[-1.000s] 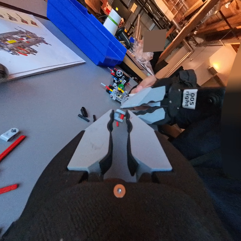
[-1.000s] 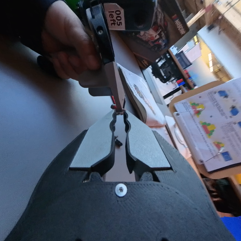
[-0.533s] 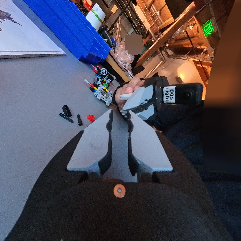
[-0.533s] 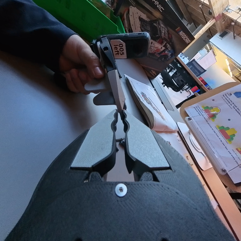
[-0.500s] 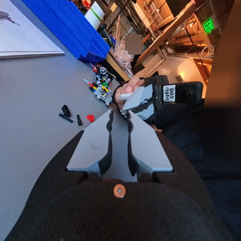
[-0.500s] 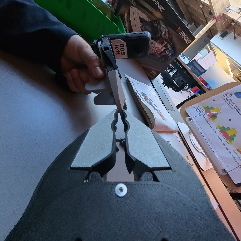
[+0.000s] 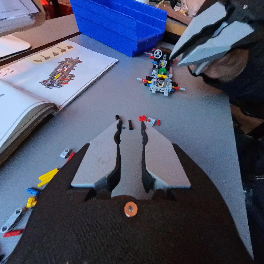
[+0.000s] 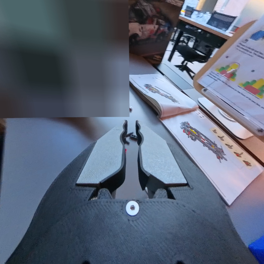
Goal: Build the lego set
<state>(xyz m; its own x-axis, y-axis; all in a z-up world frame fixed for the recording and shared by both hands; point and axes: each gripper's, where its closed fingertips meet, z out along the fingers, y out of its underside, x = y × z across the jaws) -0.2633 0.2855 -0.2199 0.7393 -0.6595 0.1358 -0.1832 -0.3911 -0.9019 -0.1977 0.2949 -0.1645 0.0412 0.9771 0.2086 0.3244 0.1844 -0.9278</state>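
My left gripper (image 7: pixel 130 122) is open and holds nothing; it hangs low over the grey table (image 7: pixel 192 128). A black pin (image 7: pixel 130 125) lies on the table between its fingertips, untouched. Beside the right fingertip lie a red piece (image 7: pixel 142 118), a small grey piece with a red pin (image 7: pixel 151 121) and a loose red pin (image 7: pixel 158 122). A black connector (image 7: pixel 117 117) lies by the left fingertip. My right gripper (image 8: pixel 131 122) has its jaws slightly apart with nothing between them; small black pieces (image 8: pixel 132 135) lie on the table below. It also shows in the left wrist view (image 7: pixel 176 61), above a partly built toy chassis (image 7: pixel 160 77).
A blue bin (image 7: pixel 121 25) stands at the back. An open instruction booklet (image 7: pixel 57 74) lies on the left, also in the right wrist view (image 8: pixel 171 100). Loose yellow (image 7: pixel 47 177), blue (image 7: pixel 32 191) and grey (image 7: pixel 65 153) pieces lie front left. A board with a printed sheet (image 8: pixel 235 71) stands nearby.
The small grey-and-red piece that my left gripper pinched a second ago has left the grasp and lies on the table. The left jaws have opened wider. The two grippers have moved apart.
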